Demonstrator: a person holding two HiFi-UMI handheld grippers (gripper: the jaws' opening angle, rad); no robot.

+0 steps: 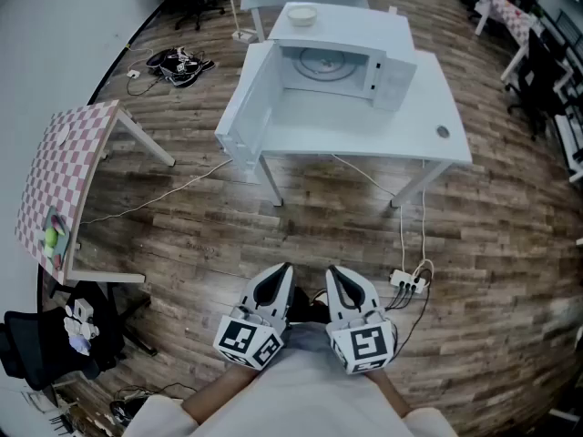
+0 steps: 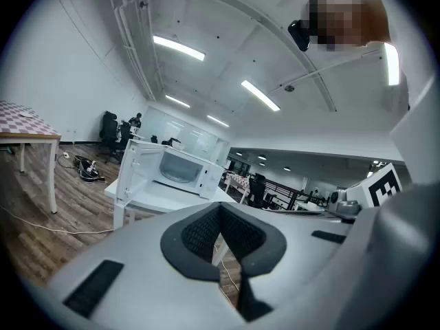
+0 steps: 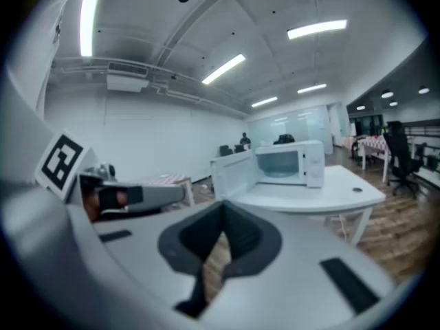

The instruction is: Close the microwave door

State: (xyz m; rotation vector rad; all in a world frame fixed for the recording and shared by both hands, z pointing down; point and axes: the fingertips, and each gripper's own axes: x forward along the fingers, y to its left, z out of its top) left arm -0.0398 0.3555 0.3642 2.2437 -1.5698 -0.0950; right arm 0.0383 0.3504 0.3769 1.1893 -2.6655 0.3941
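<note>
Nearest the person, the left gripper (image 1: 283, 271) and the right gripper (image 1: 335, 273) are hanging side by side over the wooden floor (image 1: 228, 244), each with its jaws pressed together on nothing. Well beyond them, the white microwave (image 1: 342, 57) is sitting on a white table (image 1: 364, 139), its door (image 1: 244, 107) standing wide open to the left and reaching out toward the table's near edge. Nothing is touching that door yet, so the closing is seemingly still waiting to begin.
</note>
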